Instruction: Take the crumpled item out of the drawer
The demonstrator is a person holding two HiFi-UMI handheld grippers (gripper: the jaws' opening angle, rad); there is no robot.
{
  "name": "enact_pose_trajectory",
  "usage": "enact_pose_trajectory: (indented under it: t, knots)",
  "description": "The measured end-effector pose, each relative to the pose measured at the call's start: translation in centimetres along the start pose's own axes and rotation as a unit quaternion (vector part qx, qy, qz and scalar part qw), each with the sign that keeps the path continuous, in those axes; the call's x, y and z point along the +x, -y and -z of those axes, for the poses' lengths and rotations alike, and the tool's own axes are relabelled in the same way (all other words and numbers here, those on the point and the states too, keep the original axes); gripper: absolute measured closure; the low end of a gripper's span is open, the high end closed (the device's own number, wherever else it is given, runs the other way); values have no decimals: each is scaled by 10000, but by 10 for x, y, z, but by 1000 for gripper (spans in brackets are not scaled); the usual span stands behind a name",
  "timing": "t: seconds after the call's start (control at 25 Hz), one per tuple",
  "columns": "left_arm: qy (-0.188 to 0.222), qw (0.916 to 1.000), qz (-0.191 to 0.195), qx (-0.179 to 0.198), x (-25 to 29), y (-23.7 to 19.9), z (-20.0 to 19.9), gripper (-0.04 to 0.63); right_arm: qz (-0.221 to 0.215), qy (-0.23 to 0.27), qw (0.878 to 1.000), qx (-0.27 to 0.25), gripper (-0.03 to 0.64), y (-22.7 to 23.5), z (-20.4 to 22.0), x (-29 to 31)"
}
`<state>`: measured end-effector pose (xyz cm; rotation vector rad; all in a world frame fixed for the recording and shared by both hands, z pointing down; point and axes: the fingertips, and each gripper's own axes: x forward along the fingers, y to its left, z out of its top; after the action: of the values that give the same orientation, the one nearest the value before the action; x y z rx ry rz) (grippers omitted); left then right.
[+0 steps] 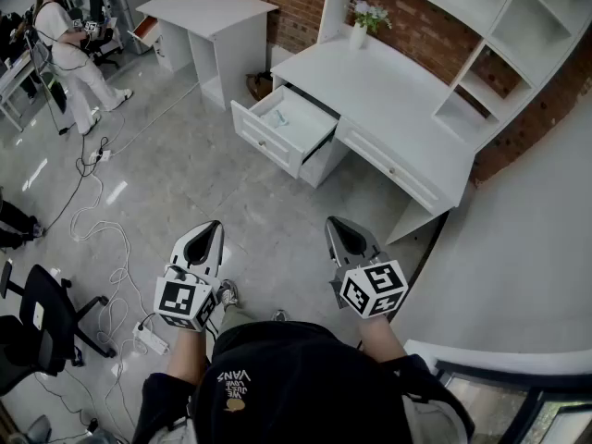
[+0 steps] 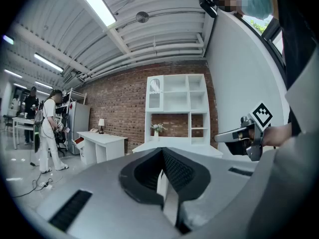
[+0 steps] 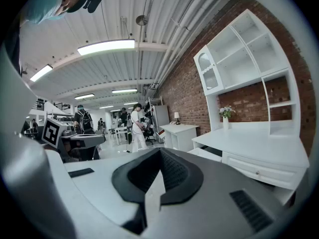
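The white desk (image 1: 388, 91) stands against the brick wall with its left drawer (image 1: 277, 126) pulled open. Something small and pale lies in the drawer; its shape is too small to make out. Both grippers hang over the grey floor, well short of the desk. My left gripper (image 1: 213, 228) is shut and holds nothing, its jaws (image 2: 162, 176) pressed together. My right gripper (image 1: 336, 223) is likewise shut and empty (image 3: 154, 176). The open drawer (image 3: 209, 153) shows ahead and to the right in the right gripper view. Each gripper view shows the other gripper beside it.
A second white desk (image 1: 208, 12) stands at the back left, with a person (image 1: 69, 54) near it. Cables and a power strip (image 1: 151, 340) lie on the floor at my left, by a black chair (image 1: 42, 317). A flower vase (image 1: 361, 21) and shelving (image 1: 499, 35) top the desk.
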<state>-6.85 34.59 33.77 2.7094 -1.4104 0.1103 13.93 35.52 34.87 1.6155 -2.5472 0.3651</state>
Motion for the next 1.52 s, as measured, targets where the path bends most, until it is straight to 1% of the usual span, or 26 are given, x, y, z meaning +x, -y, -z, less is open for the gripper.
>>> enact_pose_trajectory:
  t: [0.2, 0.36, 0.52, 0.68, 0.8, 0.84, 0.96, 1.12, 1.44, 1.52]
  knots:
    - [2, 10000, -3, 41, -1, -2, 1, 589, -29, 41, 10000, 21, 618, -3, 0, 3]
    - [17, 10000, 1, 25, 3, 0, 1, 589, -59, 146, 9997, 160, 618, 3, -2, 2]
    - [63, 10000, -17, -25, 6, 3, 6, 588, -82, 236, 9996, 147, 617, 12, -4, 2]
    - [-13, 10000, 75, -51, 16, 1, 11, 588, -70, 273, 9995, 173, 617, 19, -5, 11]
    - [-75, 9998, 161, -80, 27, -8, 17, 586, -114, 261, 9994, 217, 537, 22, -4, 24]
    - [-77, 9997, 195, -94, 32, -12, 18, 583, -105, 244, 9994, 222, 534, 24, -4, 30]
    - [-50, 9994, 318, -148, 53, -28, 17, 521, -4, 202, 9995, 257, 500, 32, -5, 52]
    - [-83, 9985, 493, -214, 88, -62, 21, 500, 140, 163, 9994, 283, 474, 43, -12, 95]
    - [-141, 9963, 811, -242, 166, -144, 3, 476, 467, 121, 9983, 321, 434, 64, -45, 195]
    - [-166, 9958, 877, -227, 183, -165, 0, 474, 550, 136, 9978, 337, 433, 68, -52, 219]
